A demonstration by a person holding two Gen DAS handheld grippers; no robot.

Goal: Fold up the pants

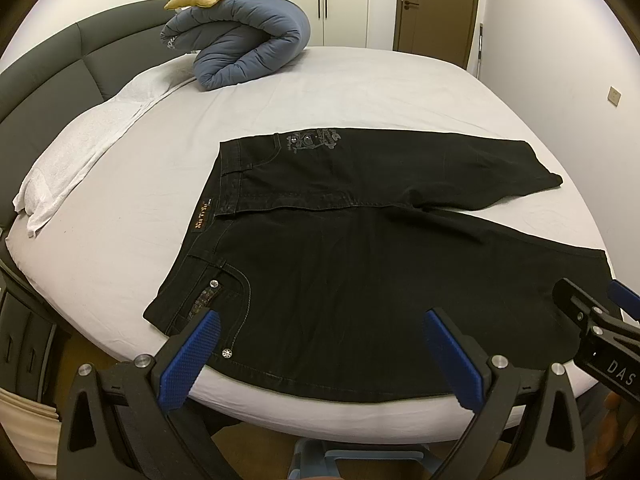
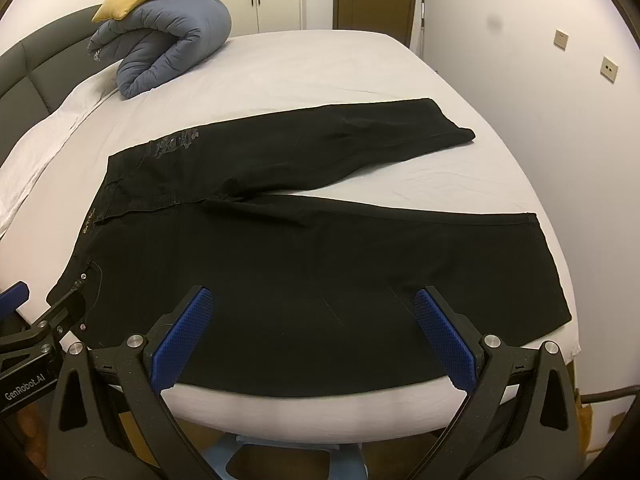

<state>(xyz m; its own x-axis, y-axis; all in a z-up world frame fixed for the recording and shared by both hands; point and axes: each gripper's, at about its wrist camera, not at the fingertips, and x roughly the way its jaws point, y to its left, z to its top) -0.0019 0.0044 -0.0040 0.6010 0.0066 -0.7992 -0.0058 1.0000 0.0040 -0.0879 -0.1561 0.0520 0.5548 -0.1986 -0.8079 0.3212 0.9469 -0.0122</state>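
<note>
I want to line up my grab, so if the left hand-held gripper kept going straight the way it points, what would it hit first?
Most likely the black pants, on the near leg just below the waistband pocket. The left hand-held gripper is open; depth is uncertain.

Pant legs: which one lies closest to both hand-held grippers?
The near leg, along the bed's front edge, below both open hand-held grippers. The far leg angles away toward the wall.

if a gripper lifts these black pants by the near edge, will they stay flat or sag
The black pants would likely sag: they lie limp and creased on the bed, so only the pinched spot should rise. They look like thick stitched denim, so probably heavyish for one pinch. The blue pads are textured, so slipping seems unlikely.
</note>
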